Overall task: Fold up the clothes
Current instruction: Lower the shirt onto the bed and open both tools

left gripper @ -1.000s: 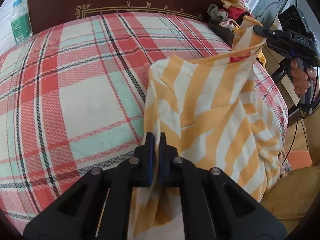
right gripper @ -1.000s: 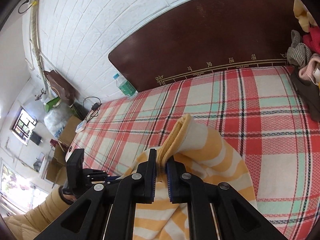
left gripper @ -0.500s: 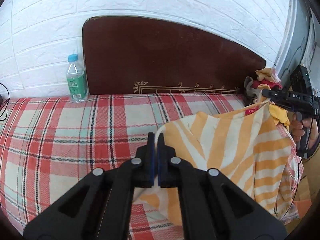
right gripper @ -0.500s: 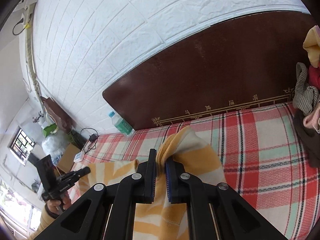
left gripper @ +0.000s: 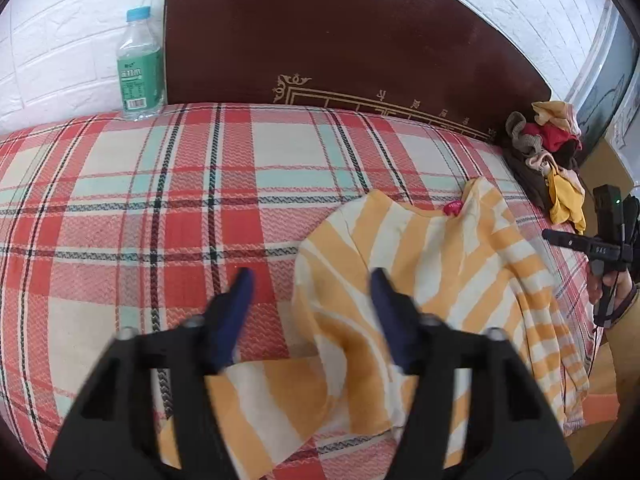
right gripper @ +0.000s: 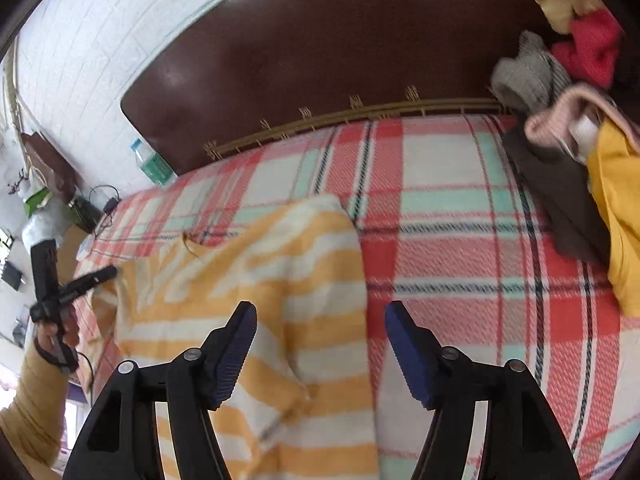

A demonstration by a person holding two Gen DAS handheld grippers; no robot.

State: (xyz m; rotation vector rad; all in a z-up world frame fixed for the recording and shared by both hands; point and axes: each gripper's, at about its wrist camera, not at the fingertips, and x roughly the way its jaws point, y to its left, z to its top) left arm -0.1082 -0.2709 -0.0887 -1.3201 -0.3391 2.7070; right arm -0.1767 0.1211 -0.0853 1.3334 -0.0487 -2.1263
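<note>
The left gripper (left gripper: pixel 310 280) is hovering with its jaws spread wide and nothing between them, and the orange-and-white striped garment (left gripper: pixel 432 264) is lying crumpled on the plaid bed (left gripper: pixel 160 208) directly under and ahead of its right finger, one fold trailing back beneath the gripper toward the near edge of the bed. The right gripper (right gripper: pixel 320 316) is likewise standing open and empty, with the same striped garment (right gripper: pixel 260 280) spreading out below its left finger and off to its left, while bare plaid bed (right gripper: pixel 460 248) is showing under its right finger. Out beyond the garment, at the far right of the left gripper's view, the person's hand (left gripper: pixel 618 292) is holding the other gripper's handle. Farther ahead and to the right of both grippers, a pile of clothes (left gripper: pixel 548 160) in grey, red, brown and yellow is sitting at the corner of the bed. Farthest off, the dark headboard (left gripper: pixel 340 40) is rising behind the bed, and a water bottle (left gripper: pixel 140 64) is standing upright ahead-left of the left gripper, against the white brick wall (left gripper: pixel 60 40).
</note>
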